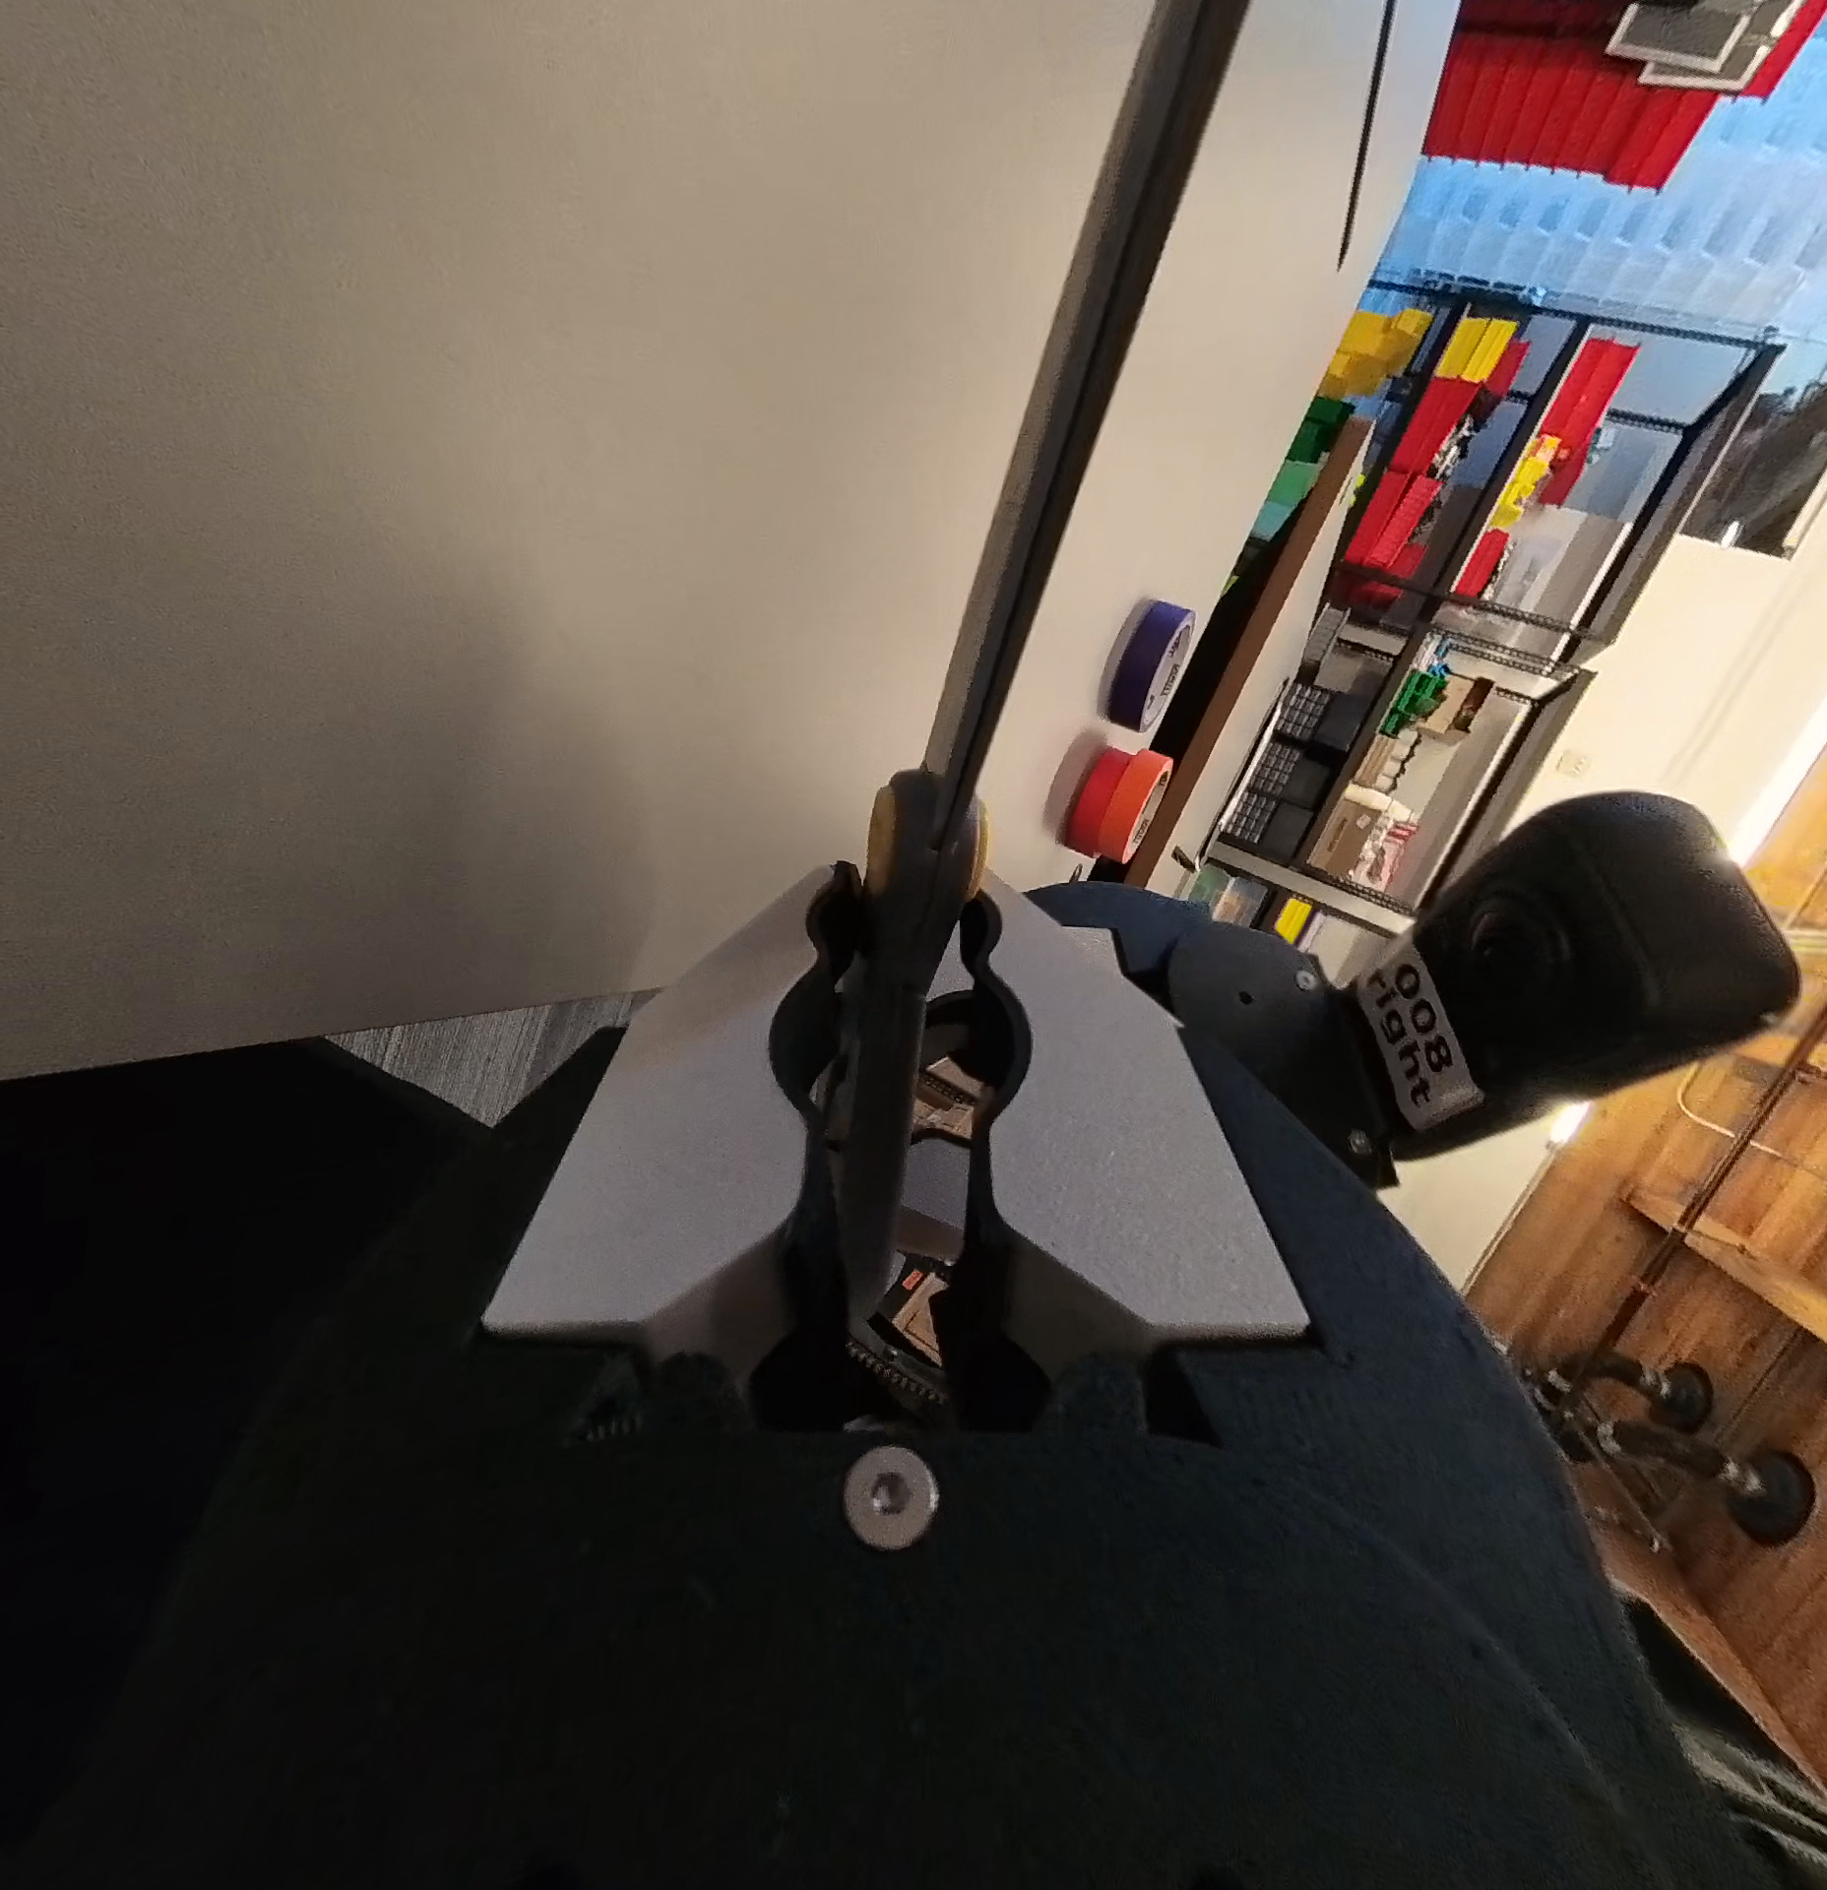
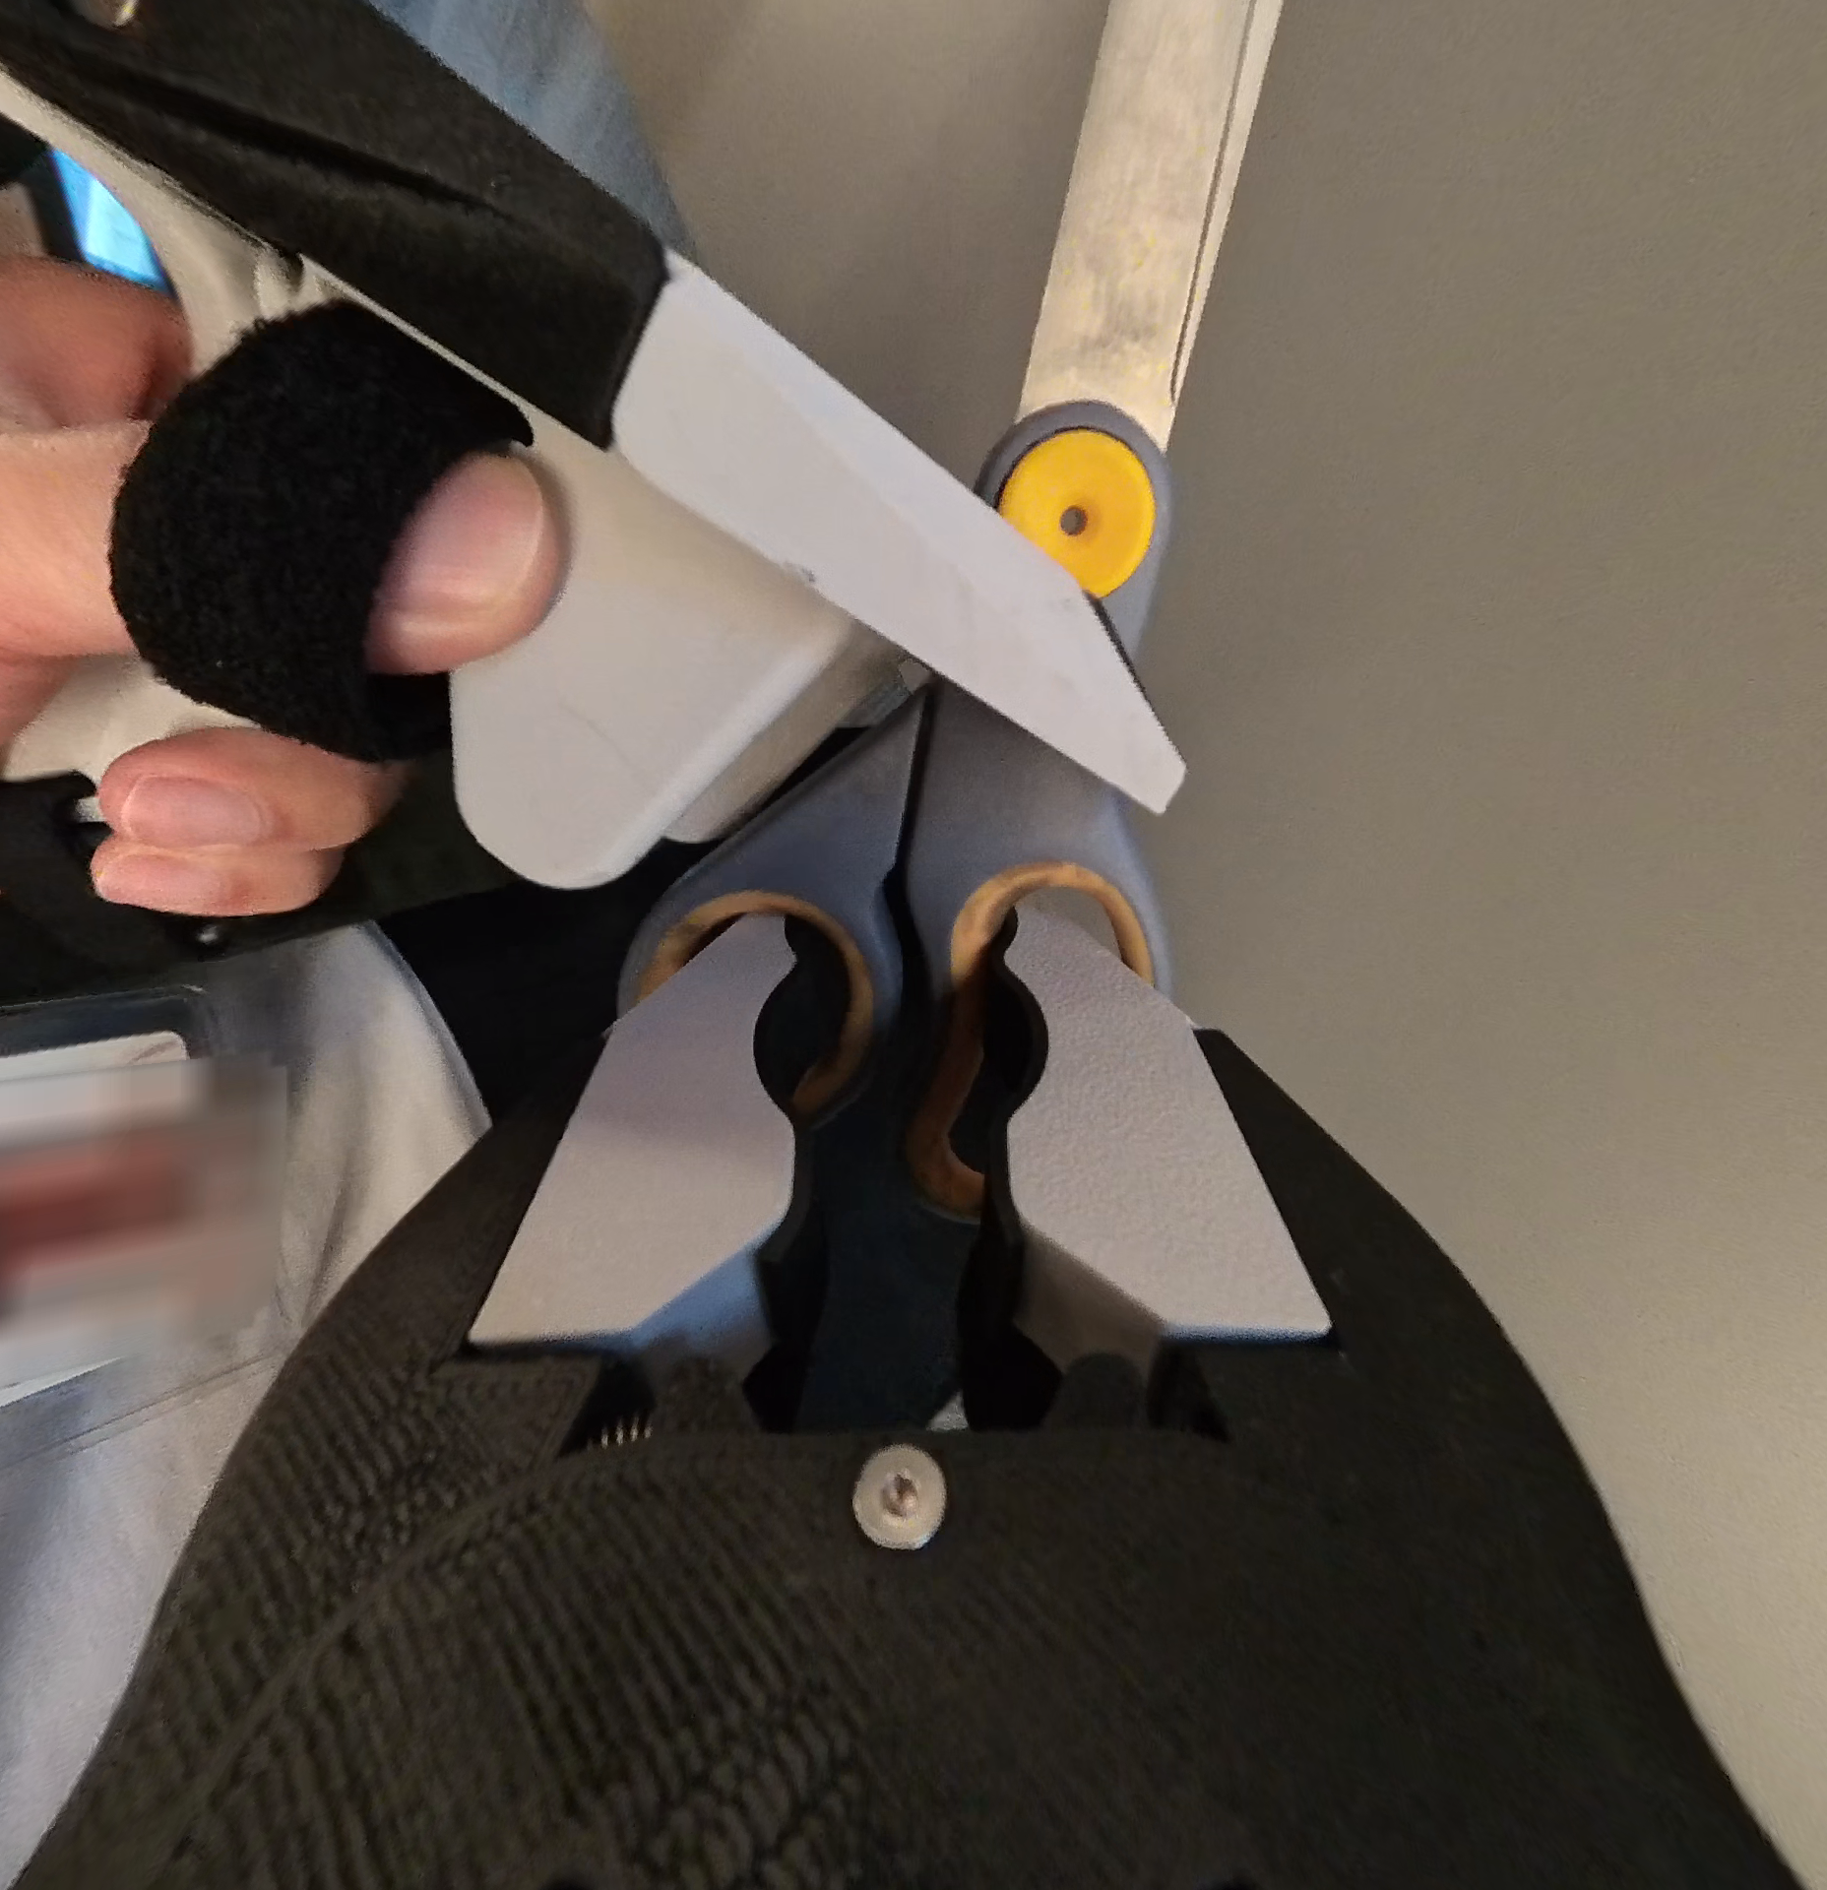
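A pair of scissors [image 1: 1073,460] with grey handles, a yellow pivot [image 2: 1078,511] and long shut blades [image 2: 1134,205] is held in the air in front of a pale wall. My left gripper [image 1: 904,910] is shut on the scissors just below the pivot, seen edge-on. In the right wrist view its white finger [image 2: 838,532] crosses the scissors from the upper left. My right gripper [image 2: 889,961] has one finger in each handle loop and is shut on the two inner handle bars. Its black body [image 1: 1605,961] shows behind in the left wrist view.
A purple tape roll [image 1: 1150,665] and a red and orange tape roll [image 1: 1114,803] lie on the white surface. A black rack with coloured bins [image 1: 1451,614] stands beyond. Wooden boards [image 1: 1758,1227] are at the right. A person's hand [image 2: 275,573] grips the left gripper. My hands' fingertips stand some 6 cm from each other.
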